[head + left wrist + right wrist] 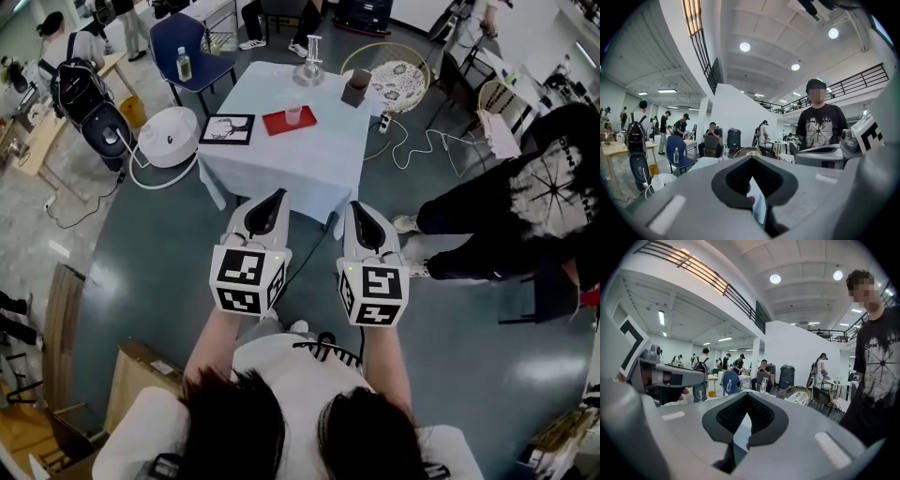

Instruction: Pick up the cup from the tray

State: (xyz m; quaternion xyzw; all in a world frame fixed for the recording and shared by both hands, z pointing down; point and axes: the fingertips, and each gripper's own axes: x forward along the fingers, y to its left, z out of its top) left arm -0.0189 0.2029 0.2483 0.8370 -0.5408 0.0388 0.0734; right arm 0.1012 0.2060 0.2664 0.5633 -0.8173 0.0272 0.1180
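A small pale pink cup (293,115) stands on a red tray (277,123) near the far middle of a table covered in a light blue cloth (281,169). My left gripper (267,202) and right gripper (363,214) hover side by side over the floor at the table's near edge, well short of the tray. Both point toward the table. In the left gripper view the left gripper (752,159) has its jaws together with nothing in them. The right gripper (747,397) looks the same in its own view.
On the table are a black picture frame (227,129), a glass vase (308,66) and a brown box (356,87). A blue chair (192,52), a white round appliance (169,137) and a wicker chair (398,80) surround it. A person in black (525,206) stands at right.
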